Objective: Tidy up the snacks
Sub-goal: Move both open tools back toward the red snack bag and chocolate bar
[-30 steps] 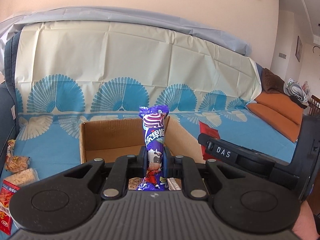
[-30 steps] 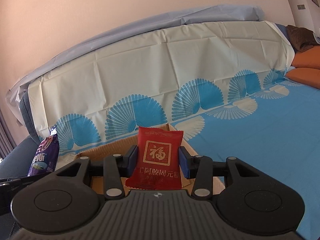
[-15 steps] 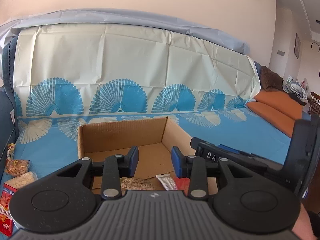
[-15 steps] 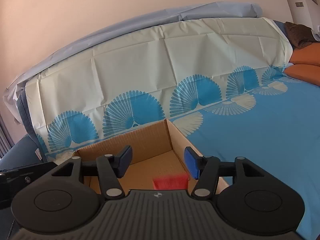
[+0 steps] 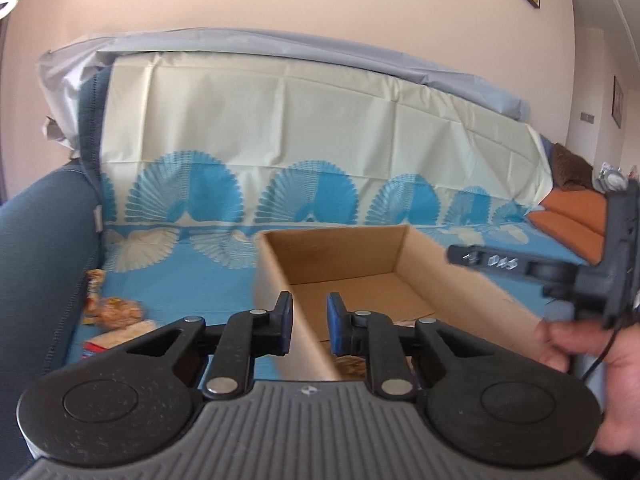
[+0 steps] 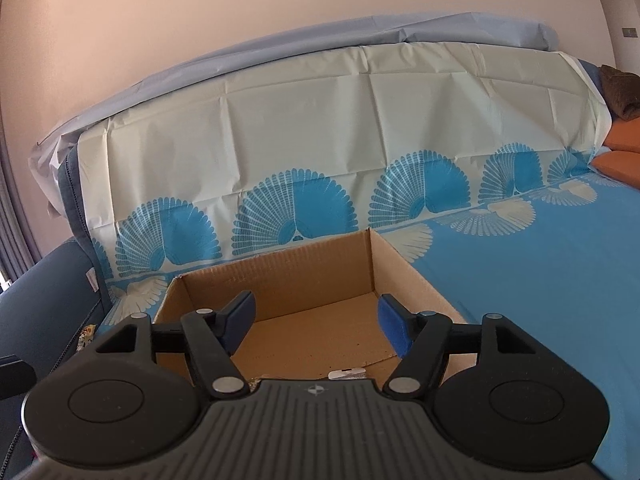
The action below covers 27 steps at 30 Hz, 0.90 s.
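Note:
An open cardboard box [image 5: 344, 248] stands on the blue-patterned cover. My left gripper [image 5: 310, 320] hovers over the box's near left wall; its jaws are closing to a narrow gap with nothing between them. A brownish snack pack [image 5: 352, 364] shows inside the box just under the fingers. My right gripper [image 6: 316, 318] hangs over the box [image 6: 280, 276], its jaws opening wide and empty. A small white wrapper [image 6: 346, 374] lies on the box floor. In the left wrist view the right gripper [image 5: 464, 258] reaches over the box's right wall, held by a hand [image 5: 580, 356].
Several loose snack packs [image 5: 116, 312] lie on the cover left of the box, near a dark blue armrest [image 5: 36, 264]. The cream and blue sheet [image 6: 360, 120] drapes the sofa back behind. Orange cushions [image 5: 568, 220] sit far right.
The left gripper let go of a purple snack packet and the right a red packet; both are out of sight now. The left gripper swung left and its jaws narrowed again.

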Available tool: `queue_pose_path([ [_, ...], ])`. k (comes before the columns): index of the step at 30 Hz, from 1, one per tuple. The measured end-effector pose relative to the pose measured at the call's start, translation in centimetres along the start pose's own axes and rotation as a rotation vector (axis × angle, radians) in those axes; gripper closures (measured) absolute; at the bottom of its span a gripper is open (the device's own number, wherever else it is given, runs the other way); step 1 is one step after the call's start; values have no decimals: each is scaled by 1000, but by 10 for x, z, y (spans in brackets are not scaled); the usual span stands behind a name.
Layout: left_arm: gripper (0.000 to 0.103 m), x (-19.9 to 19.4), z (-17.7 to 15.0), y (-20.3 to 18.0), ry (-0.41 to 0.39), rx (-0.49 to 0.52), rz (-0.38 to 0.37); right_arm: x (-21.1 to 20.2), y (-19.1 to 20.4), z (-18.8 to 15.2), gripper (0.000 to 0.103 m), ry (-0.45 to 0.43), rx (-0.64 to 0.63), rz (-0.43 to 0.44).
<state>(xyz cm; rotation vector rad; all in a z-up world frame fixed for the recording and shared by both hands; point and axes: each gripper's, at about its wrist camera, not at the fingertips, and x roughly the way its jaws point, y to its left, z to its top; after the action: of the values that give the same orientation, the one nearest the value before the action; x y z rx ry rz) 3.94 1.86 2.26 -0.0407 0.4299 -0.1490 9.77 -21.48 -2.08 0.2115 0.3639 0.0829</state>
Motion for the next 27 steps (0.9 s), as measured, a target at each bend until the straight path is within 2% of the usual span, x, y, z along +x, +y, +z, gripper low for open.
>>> queue_pose_path([
  [4,83,13,-17,48,64,86,87,-3,13,-3,33,6,-21,23],
  [7,83,27,-35,91,124,112,160,-5,25,-5,34,14,-14,50],
  [11,82,41,-71,137,186,155,297,-10,47,-11,35,22,-23,100],
  [12,82,44,-73,152,219,75,300,-11,54,-13,38,23,-31,119],
  [14,82,37,-70,174,187,-53,333,-15,71,-18,45,24,-51,172],
  [16,82,33,-70,187,184,-132,362,-22,89,-22,53,21,-81,242],
  [22,76,32,-68,185,203,-122,346,-38,149,-40,56,29,-202,470],
  [27,68,41,-67,182,221,-109,337,-39,188,-61,56,101,-297,564],
])
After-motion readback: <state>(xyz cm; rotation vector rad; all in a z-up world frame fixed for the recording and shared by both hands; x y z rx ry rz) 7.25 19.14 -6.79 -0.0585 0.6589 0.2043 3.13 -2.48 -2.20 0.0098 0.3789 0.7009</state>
